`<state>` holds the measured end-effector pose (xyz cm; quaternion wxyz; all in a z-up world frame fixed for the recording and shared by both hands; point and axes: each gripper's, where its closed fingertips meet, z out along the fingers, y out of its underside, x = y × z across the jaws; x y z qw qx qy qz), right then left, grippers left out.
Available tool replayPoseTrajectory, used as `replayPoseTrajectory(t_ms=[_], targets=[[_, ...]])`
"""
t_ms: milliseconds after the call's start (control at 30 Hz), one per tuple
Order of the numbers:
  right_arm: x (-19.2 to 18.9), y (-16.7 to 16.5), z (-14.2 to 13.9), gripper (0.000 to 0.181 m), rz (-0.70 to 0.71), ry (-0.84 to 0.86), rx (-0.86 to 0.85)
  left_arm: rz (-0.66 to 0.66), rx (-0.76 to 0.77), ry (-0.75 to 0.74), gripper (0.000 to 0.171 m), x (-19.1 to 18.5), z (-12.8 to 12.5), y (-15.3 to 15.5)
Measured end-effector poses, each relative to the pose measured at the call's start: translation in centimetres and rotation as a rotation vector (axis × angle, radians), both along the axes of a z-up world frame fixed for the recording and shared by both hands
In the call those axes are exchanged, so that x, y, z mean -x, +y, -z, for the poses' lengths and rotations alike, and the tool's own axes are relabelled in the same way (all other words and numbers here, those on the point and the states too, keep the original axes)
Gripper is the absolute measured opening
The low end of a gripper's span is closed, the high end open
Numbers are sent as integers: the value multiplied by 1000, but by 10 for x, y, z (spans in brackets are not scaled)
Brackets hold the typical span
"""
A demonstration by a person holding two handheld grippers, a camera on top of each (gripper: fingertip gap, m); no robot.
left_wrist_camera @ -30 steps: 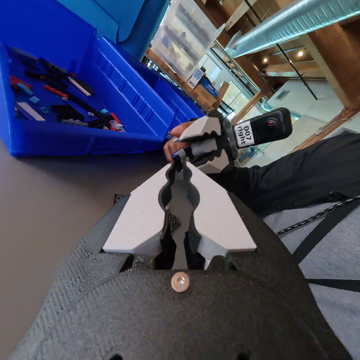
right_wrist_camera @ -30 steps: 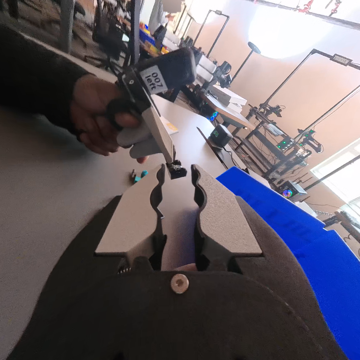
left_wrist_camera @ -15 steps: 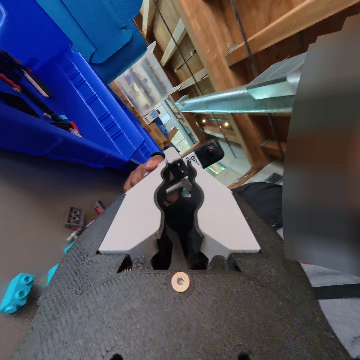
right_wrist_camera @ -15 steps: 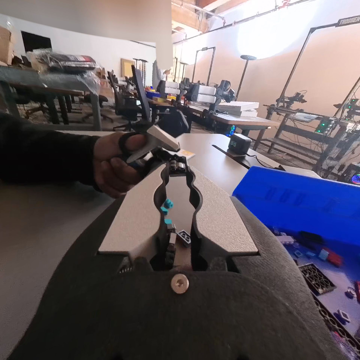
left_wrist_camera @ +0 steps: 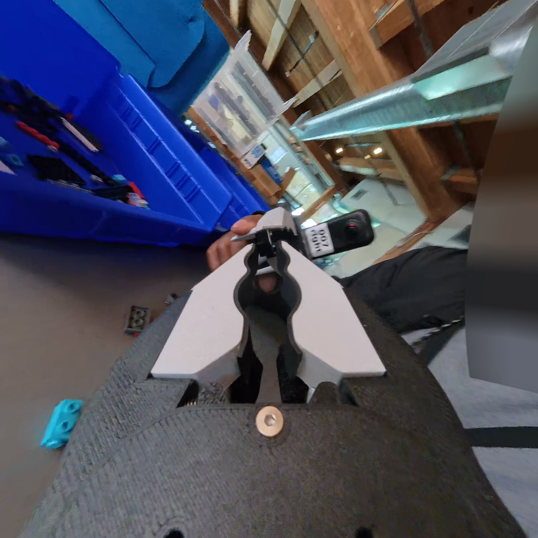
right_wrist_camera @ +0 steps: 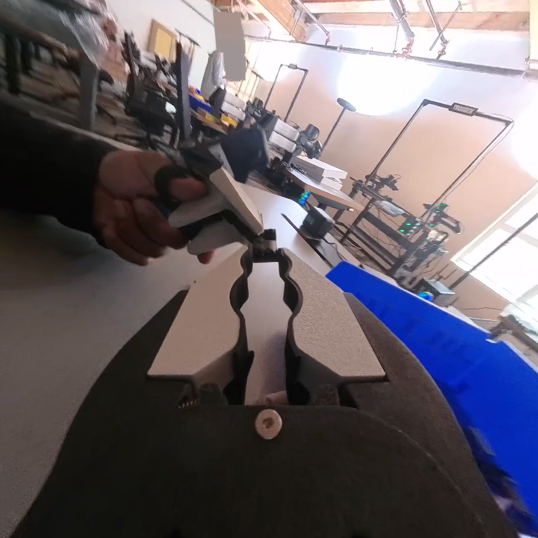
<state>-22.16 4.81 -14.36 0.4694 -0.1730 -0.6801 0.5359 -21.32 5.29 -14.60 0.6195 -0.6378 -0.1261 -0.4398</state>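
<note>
The left gripper (left_wrist_camera: 266, 249) pinches a small black piece (left_wrist_camera: 264, 241) at its fingertips, meeting the tips of the right gripper (left_wrist_camera: 263, 233) straight ahead, held in a hand (left_wrist_camera: 230, 247). Left of the fingers, a grey brick (left_wrist_camera: 137, 318) and a teal brick (left_wrist_camera: 61, 422) lie on the table (left_wrist_camera: 58, 305). Farther left stands a blue bin (left_wrist_camera: 116, 215) of loose pieces.

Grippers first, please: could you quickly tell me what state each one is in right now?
Left gripper: shut on a small black brick.
Right gripper: closed on the same black brick, from the opposite side, above the grey table.
</note>
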Motion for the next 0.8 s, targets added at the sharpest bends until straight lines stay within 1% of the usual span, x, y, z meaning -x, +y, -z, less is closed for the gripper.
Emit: replayPoseTrajectory(t_ms=[67,133,233,367,567,800], targets=[[1,3,5,21,50,40,-99,-62,50,137,12,4,8,2],[2,5,9,26,87,69,-187,-111,94,240,12,9,14,3],[5,6,15,26,139,81,-288,-146,115,312,13,11,17,4],[8,9,21,25,181,66,-346,-173,163,425,13,12,26,6],[9,9,27,24,192,34,-387,-193,184,527,12,12,30,6],[9,7,31,24,202,11,-411,-207,178,581,12,10,30,8]])
